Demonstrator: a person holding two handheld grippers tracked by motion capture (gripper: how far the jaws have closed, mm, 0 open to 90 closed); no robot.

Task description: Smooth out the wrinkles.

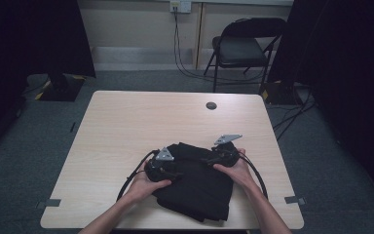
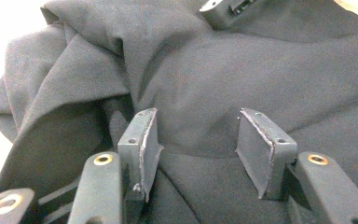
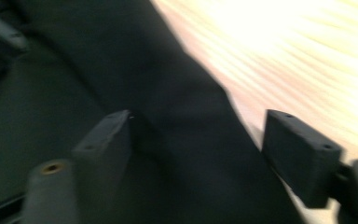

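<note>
Light wood-grain table (image 1: 126, 126) with rounded corners, a dark round cable grommet (image 1: 211, 106) near its far edge. Grey tape marks (image 1: 48, 203) on the floor by both near corners. Floor is dark grey-green carpet (image 1: 24, 161). Black folding chair (image 1: 243, 46) stands beyond the table, against the back wall. Back wall (image 1: 136, 24) is pale beige with a light baseboard strip, a wall outlet (image 1: 180, 6) up top with black cables (image 1: 185, 63) hanging down and running along the floor. Black curtains (image 1: 34, 39) hang at far left and at right. A dark stand base (image 1: 61, 87) with yellow-black tape sits at left. Dim overall lighting.
</note>
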